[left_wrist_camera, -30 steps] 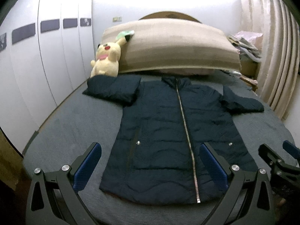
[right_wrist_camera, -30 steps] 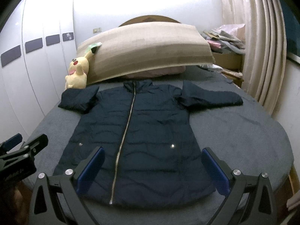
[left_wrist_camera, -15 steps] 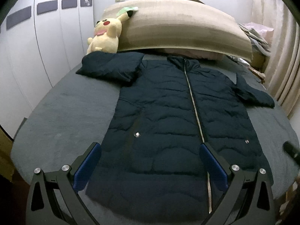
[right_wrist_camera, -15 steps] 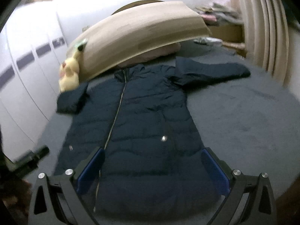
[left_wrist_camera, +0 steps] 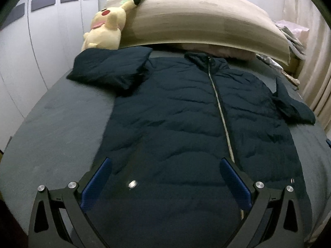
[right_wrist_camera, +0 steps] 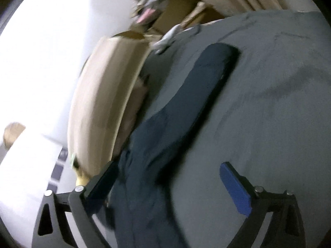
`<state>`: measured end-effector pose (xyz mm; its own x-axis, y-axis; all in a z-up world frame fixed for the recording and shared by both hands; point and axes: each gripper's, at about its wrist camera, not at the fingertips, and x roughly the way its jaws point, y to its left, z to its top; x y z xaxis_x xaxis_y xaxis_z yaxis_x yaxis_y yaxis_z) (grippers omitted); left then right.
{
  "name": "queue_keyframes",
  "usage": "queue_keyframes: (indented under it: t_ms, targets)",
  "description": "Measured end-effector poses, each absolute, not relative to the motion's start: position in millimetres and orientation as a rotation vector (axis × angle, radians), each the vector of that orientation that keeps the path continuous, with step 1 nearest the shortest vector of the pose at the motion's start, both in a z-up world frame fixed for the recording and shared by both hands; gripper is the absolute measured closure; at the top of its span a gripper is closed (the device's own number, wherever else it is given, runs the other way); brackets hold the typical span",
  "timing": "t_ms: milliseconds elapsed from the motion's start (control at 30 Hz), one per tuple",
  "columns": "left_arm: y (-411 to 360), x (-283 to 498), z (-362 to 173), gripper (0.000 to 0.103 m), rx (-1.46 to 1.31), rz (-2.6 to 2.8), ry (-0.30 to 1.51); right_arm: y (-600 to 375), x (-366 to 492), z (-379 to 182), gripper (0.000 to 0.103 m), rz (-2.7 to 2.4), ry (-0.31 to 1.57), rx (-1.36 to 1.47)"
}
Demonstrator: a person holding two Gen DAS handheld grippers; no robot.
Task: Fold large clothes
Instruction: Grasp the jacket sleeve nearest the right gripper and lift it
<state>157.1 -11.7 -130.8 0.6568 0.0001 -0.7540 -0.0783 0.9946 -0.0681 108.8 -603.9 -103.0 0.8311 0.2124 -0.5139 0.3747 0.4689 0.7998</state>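
A dark navy quilted jacket (left_wrist_camera: 186,124) lies zipped and flat on the grey bed (left_wrist_camera: 51,128), collar toward the headboard. Its left sleeve (left_wrist_camera: 111,68) is folded near the plush toy; its right sleeve (right_wrist_camera: 198,86) stretches out over the sheet. My left gripper (left_wrist_camera: 165,169) hovers open above the lower left front panel, nothing between its blue pads. In the tilted, blurred right wrist view, my right gripper (right_wrist_camera: 167,171) is above the base of the right sleeve, its jaws wide and closing; the sleeve's cloth lies below the gap, apart from the pads.
A yellow plush toy (left_wrist_camera: 103,31) leans against the beige headboard cushion (left_wrist_camera: 196,20). White wardrobe doors (left_wrist_camera: 31,51) run along the left side. Curtains (left_wrist_camera: 314,62) and a heap of clutter (right_wrist_camera: 157,10) stand at the right of the bed's head.
Both grippers have moved in over the jacket and lower. The right one rolled sharply and swung toward the right sleeve; its view has gone tilted and blurred. The jacket has not moved.
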Motion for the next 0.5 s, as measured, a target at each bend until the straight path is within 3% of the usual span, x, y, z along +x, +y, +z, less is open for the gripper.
queue_keyframes:
  t_ms: [133, 300, 500]
  targets:
    - [-21, 177, -136, 0.0, -0.108, 0.035, 0.82, -643, 154, -121, 0.03, -0.198, 0.63, 1.127]
    - [-29, 201, -146, 0.0, -0.121, 0.02, 0.807, -676, 205, -139, 0.03, -0.293, 0.648, 1.105]
    - [-30, 217, -188, 0.0, -0.123, 0.021, 0.916, -709, 251, -158, 0.03, -0.399, 0.665, 1.108]
